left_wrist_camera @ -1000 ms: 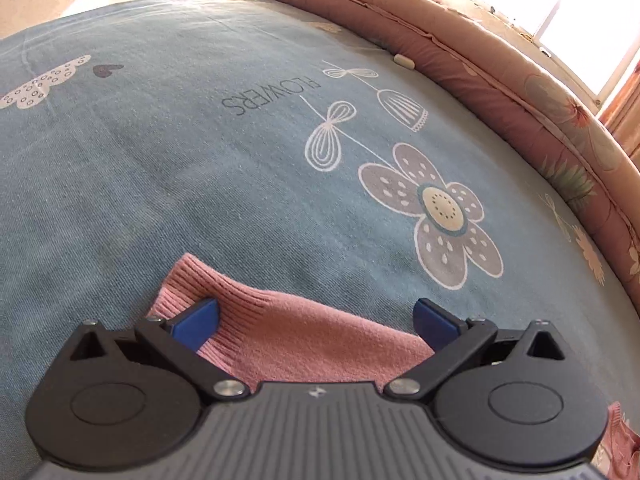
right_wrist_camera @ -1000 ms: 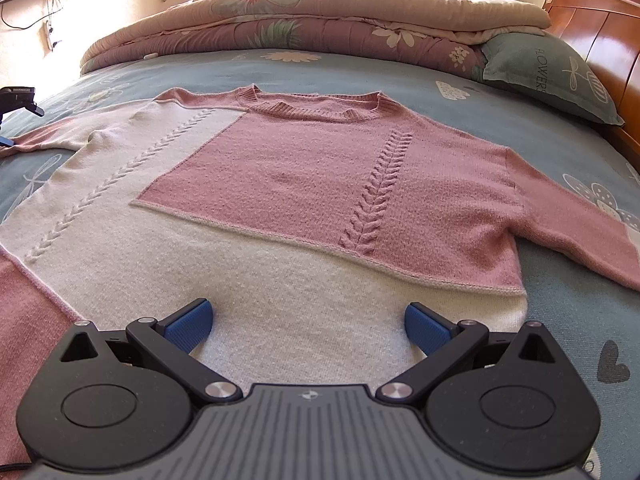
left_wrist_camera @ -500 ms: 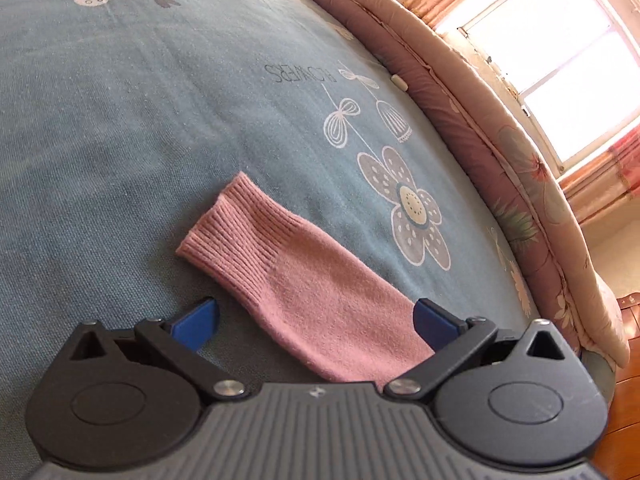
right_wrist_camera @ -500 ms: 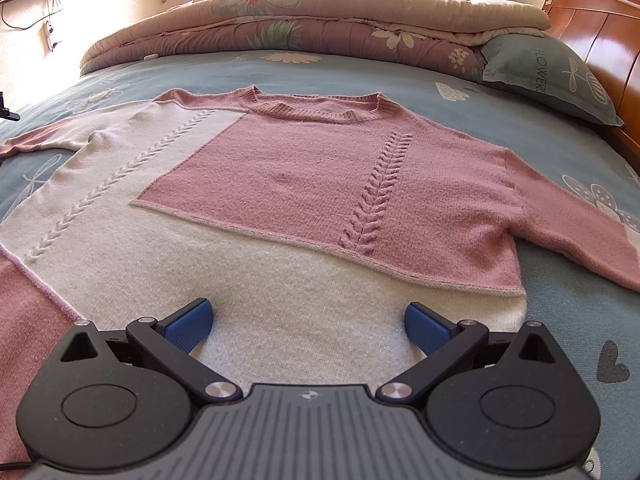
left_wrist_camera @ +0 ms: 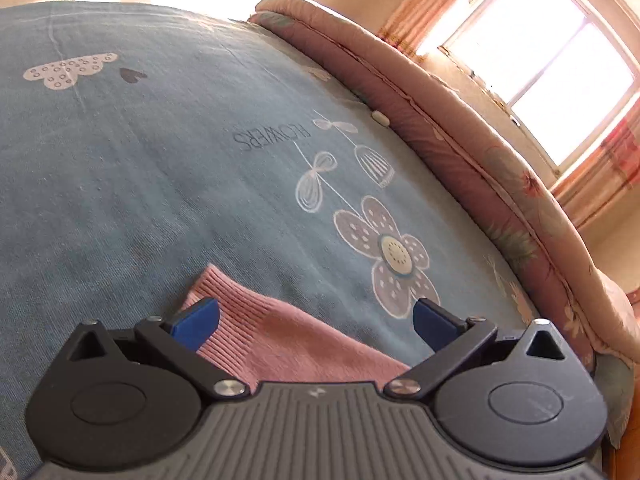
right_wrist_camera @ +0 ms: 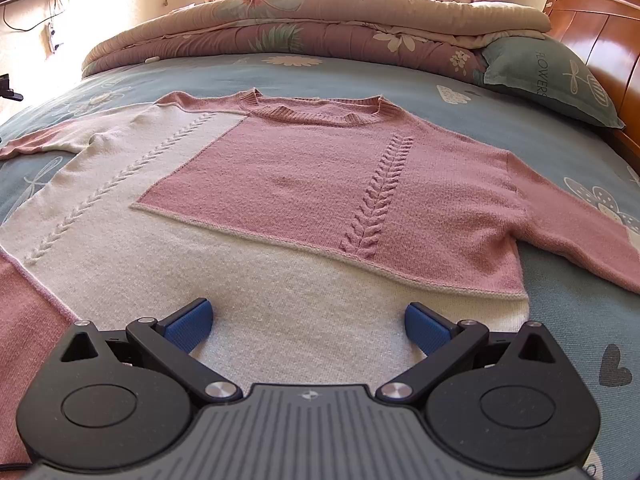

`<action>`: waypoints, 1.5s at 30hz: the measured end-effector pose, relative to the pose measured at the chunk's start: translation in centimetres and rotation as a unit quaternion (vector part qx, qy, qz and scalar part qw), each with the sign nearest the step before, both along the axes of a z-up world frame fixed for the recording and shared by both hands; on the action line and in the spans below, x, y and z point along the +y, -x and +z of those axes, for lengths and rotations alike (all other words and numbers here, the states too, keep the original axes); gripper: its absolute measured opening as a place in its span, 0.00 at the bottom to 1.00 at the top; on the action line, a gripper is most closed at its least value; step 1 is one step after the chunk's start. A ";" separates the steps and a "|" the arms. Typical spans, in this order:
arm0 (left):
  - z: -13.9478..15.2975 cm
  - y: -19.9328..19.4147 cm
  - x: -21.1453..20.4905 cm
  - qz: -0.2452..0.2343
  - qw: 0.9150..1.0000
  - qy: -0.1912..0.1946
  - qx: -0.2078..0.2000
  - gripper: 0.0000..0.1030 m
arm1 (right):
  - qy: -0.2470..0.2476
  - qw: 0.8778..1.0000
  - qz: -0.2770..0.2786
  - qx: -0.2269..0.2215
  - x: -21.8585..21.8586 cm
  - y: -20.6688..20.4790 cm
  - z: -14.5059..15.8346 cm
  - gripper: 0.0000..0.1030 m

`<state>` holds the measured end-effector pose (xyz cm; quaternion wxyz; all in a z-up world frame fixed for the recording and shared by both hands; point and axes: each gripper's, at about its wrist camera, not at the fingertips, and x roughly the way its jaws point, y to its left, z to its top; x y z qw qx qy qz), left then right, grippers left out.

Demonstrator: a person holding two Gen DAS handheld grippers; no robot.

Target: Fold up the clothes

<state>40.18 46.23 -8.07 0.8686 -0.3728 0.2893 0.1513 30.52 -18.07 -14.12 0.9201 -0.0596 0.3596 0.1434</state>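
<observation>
1. Left gripper [left_wrist_camera: 315, 317] spread wide, holding nothing; the pink sleeve cuff [left_wrist_camera: 224, 292] lies between its fingers, likely lined up for a grab.
2. Right gripper [right_wrist_camera: 308, 326] equally wide, empty, poised over the sweater [right_wrist_camera: 304, 184], which lies flat on the bed sheet [right_wrist_camera: 560, 152] just ahead.
3. Hem hidden beneath the gripper body; contact with the fabric unclear.

Rolled quilt [right_wrist_camera: 320, 28], pillow [right_wrist_camera: 552, 76], wooden headboard [right_wrist_camera: 600, 24], window [left_wrist_camera: 536, 48].
</observation>
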 end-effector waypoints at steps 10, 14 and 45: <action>-1.8 -3.7 -8.0 -0.116 0.989 -0.004 0.094 0.99 | 0.006 1.000 -0.002 0.013 0.1 0.0 0.3 1.00; -1.2 -2.6 -8.1 -0.105 0.988 -0.018 0.109 0.99 | 0.007 1.000 0.000 0.023 0.0 0.0 0.4 1.00; 10.6 -0.2 -20.6 -0.165 0.979 -0.083 0.093 0.99 | 0.004 0.999 0.004 0.031 -0.2 0.0 0.5 1.00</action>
